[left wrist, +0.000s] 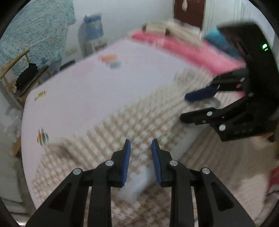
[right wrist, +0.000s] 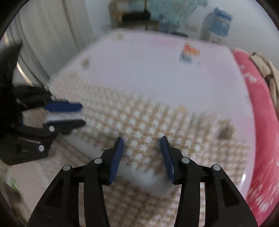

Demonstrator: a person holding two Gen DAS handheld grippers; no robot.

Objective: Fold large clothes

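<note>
A large beige-and-white checked garment (left wrist: 132, 129) lies spread over the near part of a pale pink bed (left wrist: 97, 82) and hangs over its near edge. It also shows in the right wrist view (right wrist: 143, 125). My left gripper (left wrist: 140, 143) is open just above the garment near the bed's edge. My right gripper (right wrist: 141, 140) is open above the same cloth. Each gripper shows in the other's view: the right one (left wrist: 184, 106) at the right, the left one (right wrist: 82, 114) at the left. Both views are motion-blurred.
A pink quilt (left wrist: 184, 48) with folded beige cloth on it lies along the far side of the bed. A wooden chair (left wrist: 22, 76) with dark clothes stands at the left. A water dispenser (left wrist: 93, 26) stands by the wall. A brown door (left wrist: 189, 12) is at the back.
</note>
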